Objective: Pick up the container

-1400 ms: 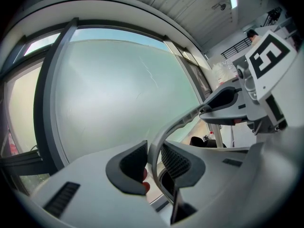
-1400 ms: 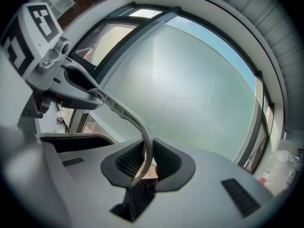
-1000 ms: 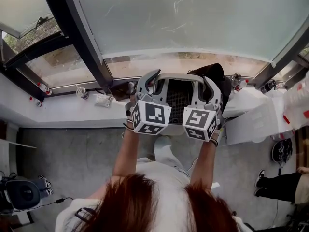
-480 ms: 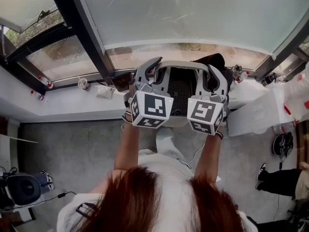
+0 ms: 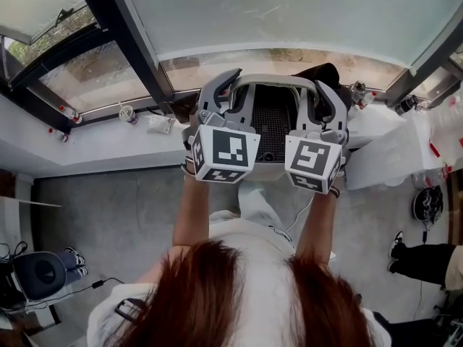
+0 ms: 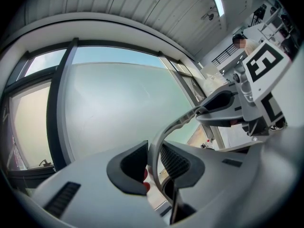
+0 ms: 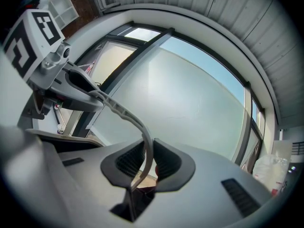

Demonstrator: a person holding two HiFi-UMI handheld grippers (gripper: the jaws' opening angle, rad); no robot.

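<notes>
1. Container (image 5: 271, 125): a grey tub with a dark perforated floor and a thin raised rim (image 6: 173, 123). In the head view it sits at 12 o'clock from the person's head, in front of the window glass, over the inner edge of the window ledge (image 5: 94, 161). I judge it to be lifted clear. The underside is hidden, so this is not certain.
2. Left tool (image 6: 153, 164): grips the container's 9 o'clock side. The jaws are drawn close, and the ribbed pads press on both faces of the rim. The gap is narrow because the rim is thin.
3. Right tool (image 7: 148, 161): grips the 3 o'clock side in the same way, pads clamped on the rim with nothing else between them.
4. Why opposite sides: the tub is wide and has no central handle in sight. Pinching 9 and 3 o'clock splits the load and stops it swinging.
5. Why level: both tools point straight ahead, so the upright rim slots between the pads and the floor stays flat.
6. Surroundings: a small cup (image 5: 129, 114) stands on the ledge at 9 o'clock of the tub, well apart. White plastic bags (image 5: 391, 161) lie at 3 o'clock, near the right tool.
7. Risk, as I judge it: the thin rim may flex or slip if the tools drift apart.
</notes>
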